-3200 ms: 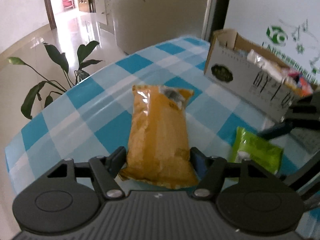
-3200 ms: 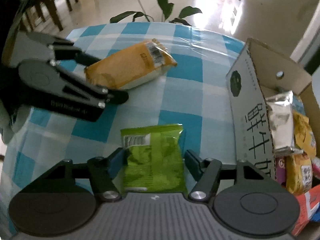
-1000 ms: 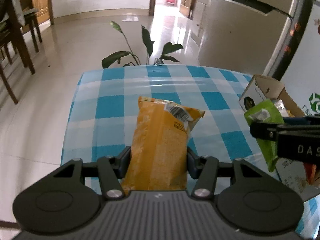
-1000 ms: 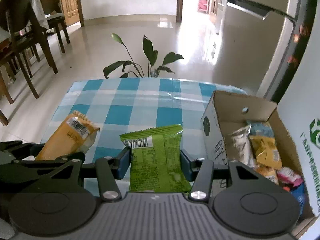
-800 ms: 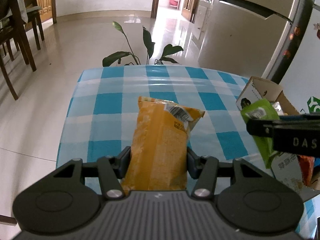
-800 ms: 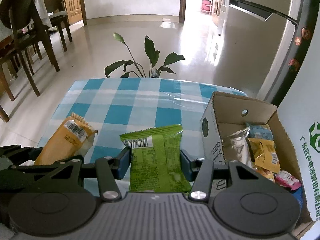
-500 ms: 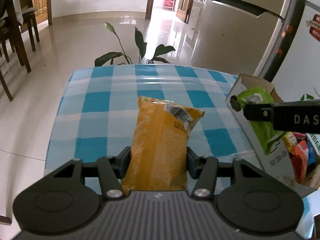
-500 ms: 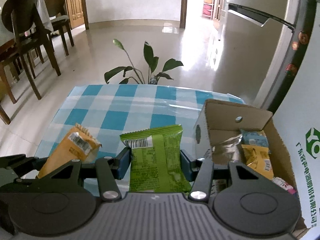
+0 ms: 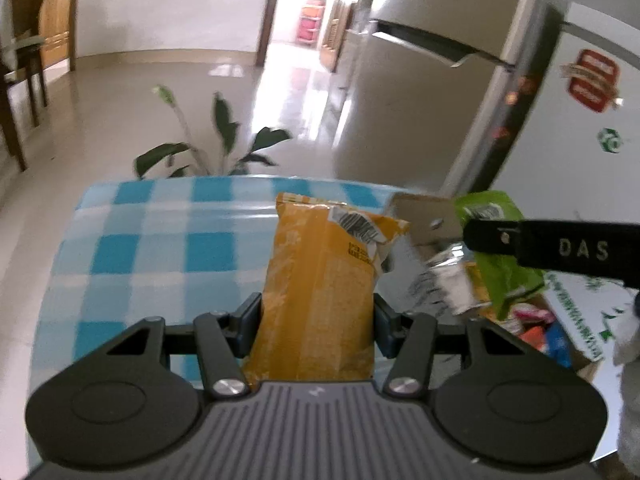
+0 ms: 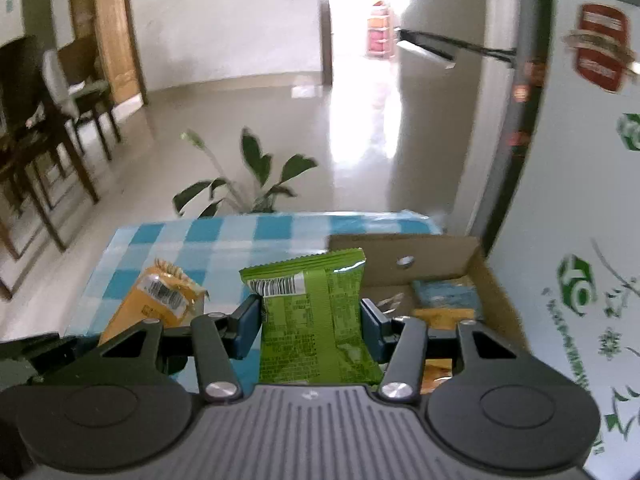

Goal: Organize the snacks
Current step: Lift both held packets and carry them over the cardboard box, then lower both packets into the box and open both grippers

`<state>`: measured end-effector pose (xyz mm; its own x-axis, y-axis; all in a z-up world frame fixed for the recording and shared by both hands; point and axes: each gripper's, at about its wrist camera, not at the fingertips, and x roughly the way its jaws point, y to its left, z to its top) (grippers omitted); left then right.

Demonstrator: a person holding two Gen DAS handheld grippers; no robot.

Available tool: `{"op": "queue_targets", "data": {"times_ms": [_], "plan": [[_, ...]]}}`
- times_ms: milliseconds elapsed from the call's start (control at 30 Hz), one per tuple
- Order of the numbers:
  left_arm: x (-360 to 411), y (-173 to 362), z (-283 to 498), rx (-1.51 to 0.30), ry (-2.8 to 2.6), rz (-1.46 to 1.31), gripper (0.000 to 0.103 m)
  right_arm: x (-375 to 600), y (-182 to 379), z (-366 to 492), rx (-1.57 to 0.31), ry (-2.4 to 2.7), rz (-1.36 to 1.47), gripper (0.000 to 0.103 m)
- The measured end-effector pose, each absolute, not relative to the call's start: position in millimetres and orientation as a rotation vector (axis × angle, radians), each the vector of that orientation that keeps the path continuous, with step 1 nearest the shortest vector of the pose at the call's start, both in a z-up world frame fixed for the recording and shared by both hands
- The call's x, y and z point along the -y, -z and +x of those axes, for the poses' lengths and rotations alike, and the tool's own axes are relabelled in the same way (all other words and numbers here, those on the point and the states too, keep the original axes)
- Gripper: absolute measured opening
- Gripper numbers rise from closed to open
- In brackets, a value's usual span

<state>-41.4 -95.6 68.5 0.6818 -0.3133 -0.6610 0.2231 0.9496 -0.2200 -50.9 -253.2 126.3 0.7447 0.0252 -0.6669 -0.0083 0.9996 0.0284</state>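
My left gripper [image 9: 318, 324] is shut on an orange snack bag [image 9: 320, 280], held in the air above the blue checked table [image 9: 160, 248]. My right gripper [image 10: 312, 326] is shut on a green snack bag [image 10: 316, 320], which hangs over the open cardboard box [image 10: 404, 256]. In the left wrist view the green bag [image 9: 500, 264] and one right finger [image 9: 540, 246] sit at the right, above the box [image 9: 424, 216]. In the right wrist view the orange bag [image 10: 156, 300] shows at the left, beside the box. Several snack packets [image 10: 444, 304] lie inside the box.
A potted plant [image 9: 216, 148] stands on the floor beyond the table's far edge. A fridge [image 9: 420, 92] and a white board with green and red logos [image 10: 592, 240] rise at the right behind the box. Dark wooden chairs [image 10: 52, 128] stand at the far left.
Both grippers have risen and shifted right toward the box with their bags. The green bag has moved from beside the box's near wall to above its opening.
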Motion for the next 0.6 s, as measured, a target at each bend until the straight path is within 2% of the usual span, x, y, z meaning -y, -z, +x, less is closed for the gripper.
{"op": "queue_targets", "data": {"times_ms": [600], "plan": [[190, -82, -46, -0.754, 0.486, -0.124, 0.055, 350, -133, -71, -0.696, 0.147, 0.168, 0.058]]}}
